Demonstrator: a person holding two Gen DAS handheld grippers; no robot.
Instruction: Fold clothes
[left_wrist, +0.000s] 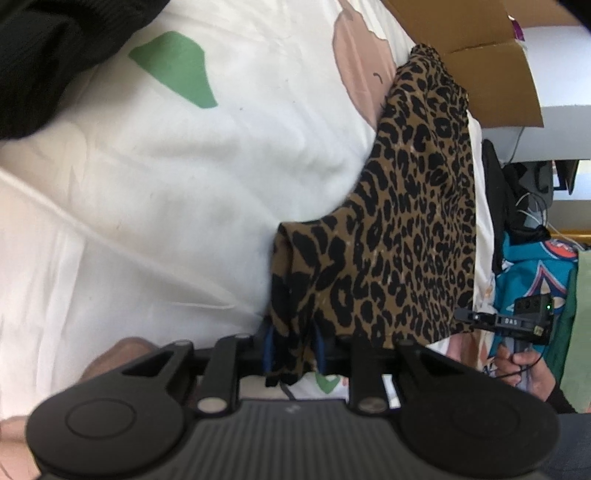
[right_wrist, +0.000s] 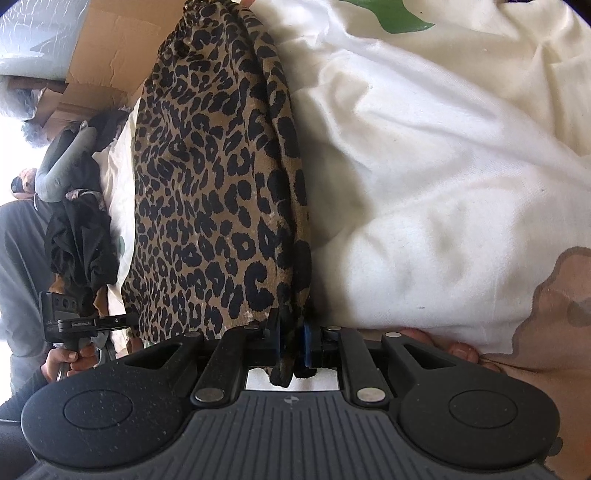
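Both clenched on the leopard-print garment, left gripper and right gripper, stretching it taut, likely for folding.

One leopard-print garment is lying on the one bed, with one black garment sitting near the bed's far corner. Two hand-held grippers are showing: the left hand-held gripper and the right hand-held gripper, each pinching the leopard-print garment. One cardboard box is standing beside the bed.
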